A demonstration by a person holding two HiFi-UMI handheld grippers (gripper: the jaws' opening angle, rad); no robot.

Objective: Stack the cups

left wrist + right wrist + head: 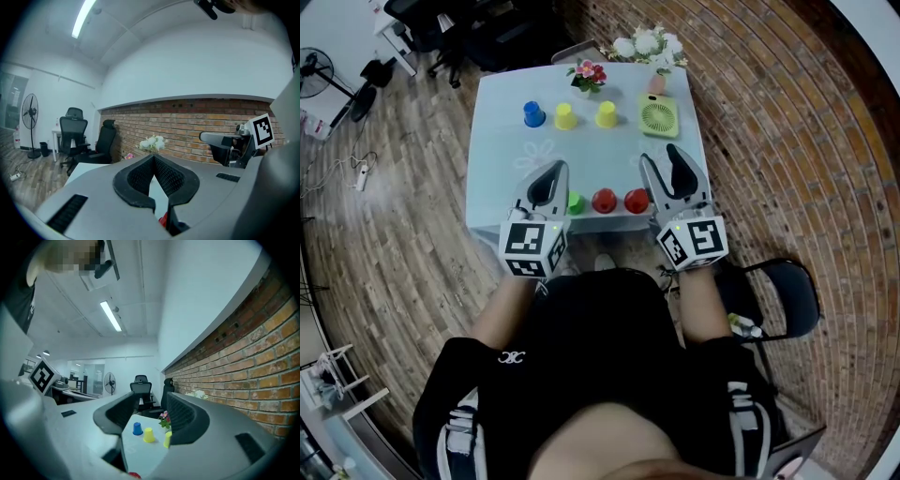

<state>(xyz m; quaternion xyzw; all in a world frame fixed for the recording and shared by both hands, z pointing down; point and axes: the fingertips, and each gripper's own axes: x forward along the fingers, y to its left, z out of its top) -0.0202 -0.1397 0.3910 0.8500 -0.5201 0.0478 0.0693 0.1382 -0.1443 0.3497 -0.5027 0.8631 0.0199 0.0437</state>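
Observation:
Three upside-down cups stand in a row at the table's far side: a blue cup (533, 113) (137, 428) and two yellow cups (565, 116) (607, 114). A green cup (575, 202) and two red cups (604, 201) (636, 201) stand by the near edge. My left gripper (555, 165) (153, 157) hovers over the near left, shut and empty, beside the green cup. My right gripper (660, 153) (151, 395) is held level above the near right, open with nothing between its jaws. The right gripper view looks past them at the far row.
A green desk fan (658, 117) lies at the far right. A small pot of pink flowers (587, 75) and a white bouquet (649, 44) stand at the back edge. A brick wall runs to the right, office chairs (469, 37) sit beyond, and a black chair (787, 291) is beside me.

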